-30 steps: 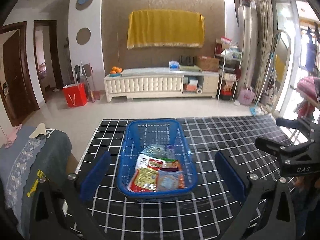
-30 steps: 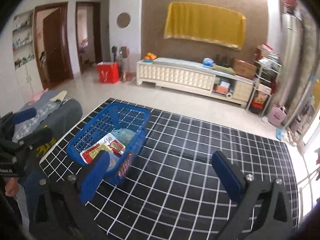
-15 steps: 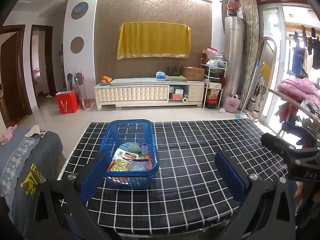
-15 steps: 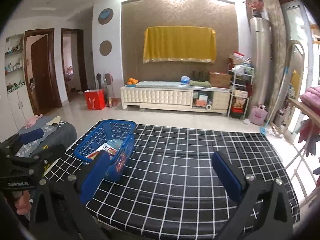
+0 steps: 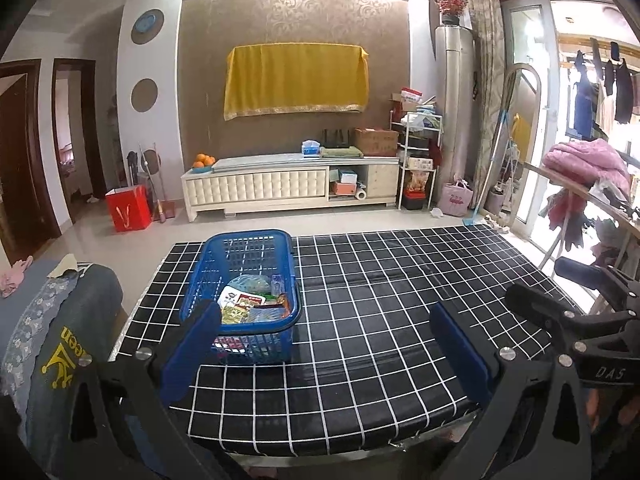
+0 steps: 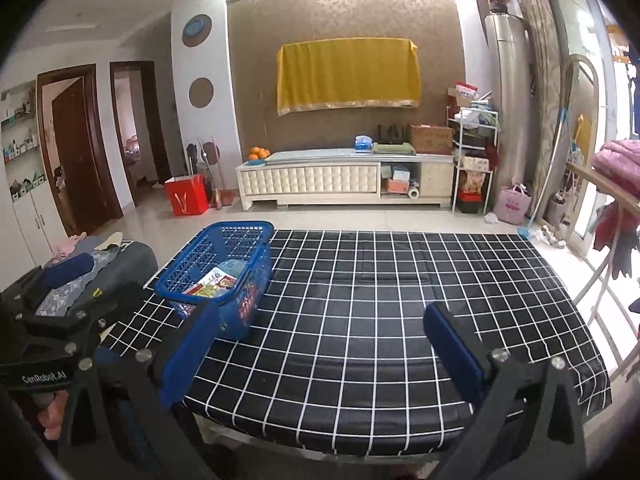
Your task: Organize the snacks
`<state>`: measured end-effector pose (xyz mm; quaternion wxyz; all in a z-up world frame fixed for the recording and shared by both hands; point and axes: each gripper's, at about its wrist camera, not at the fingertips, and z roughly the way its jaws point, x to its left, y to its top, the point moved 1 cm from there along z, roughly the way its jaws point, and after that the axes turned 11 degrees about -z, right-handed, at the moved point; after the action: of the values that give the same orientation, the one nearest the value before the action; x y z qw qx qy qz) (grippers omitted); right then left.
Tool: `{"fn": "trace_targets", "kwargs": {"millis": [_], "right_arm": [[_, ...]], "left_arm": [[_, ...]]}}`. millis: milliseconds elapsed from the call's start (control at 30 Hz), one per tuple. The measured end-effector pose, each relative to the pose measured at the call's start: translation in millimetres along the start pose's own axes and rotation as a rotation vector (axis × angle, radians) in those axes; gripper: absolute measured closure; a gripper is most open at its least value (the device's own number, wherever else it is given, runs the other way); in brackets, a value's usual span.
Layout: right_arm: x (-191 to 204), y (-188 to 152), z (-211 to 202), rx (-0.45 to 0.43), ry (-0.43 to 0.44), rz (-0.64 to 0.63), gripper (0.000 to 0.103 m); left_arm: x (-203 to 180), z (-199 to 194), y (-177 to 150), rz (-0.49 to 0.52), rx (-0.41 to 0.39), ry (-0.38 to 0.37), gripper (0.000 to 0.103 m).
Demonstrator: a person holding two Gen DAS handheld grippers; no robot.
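We held the left gripper (image 5: 326, 344) and right gripper (image 6: 320, 344) wide apart and empty, above the table's (image 5: 400, 300) near edge. The basket (image 5: 256, 248) of snacks (image 5: 250, 304) stood ahead, left of both; our left finger (image 5: 192, 344) hid its near corner.

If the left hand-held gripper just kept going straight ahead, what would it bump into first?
Probably nothing soon: the left hand-held gripper points over bare checked tablecloth; the blue basket sits left of its line. Depth is uncertain.

checked table (image 5: 400, 280), blue basket (image 5: 244, 344) (snacks inside)
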<state>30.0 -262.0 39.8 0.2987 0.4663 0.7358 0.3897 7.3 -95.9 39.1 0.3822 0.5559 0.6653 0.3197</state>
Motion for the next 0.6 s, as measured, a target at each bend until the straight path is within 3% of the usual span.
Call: {"fn": "trace_targets", "kwargs": {"millis": [600], "right_arm": [[6.3, -2.0, -8.5, -0.008, 0.004, -0.013, 0.000]], "left_arm": [[4.7, -1.5, -5.4, -0.001, 0.007, -0.009, 0.000]]}}
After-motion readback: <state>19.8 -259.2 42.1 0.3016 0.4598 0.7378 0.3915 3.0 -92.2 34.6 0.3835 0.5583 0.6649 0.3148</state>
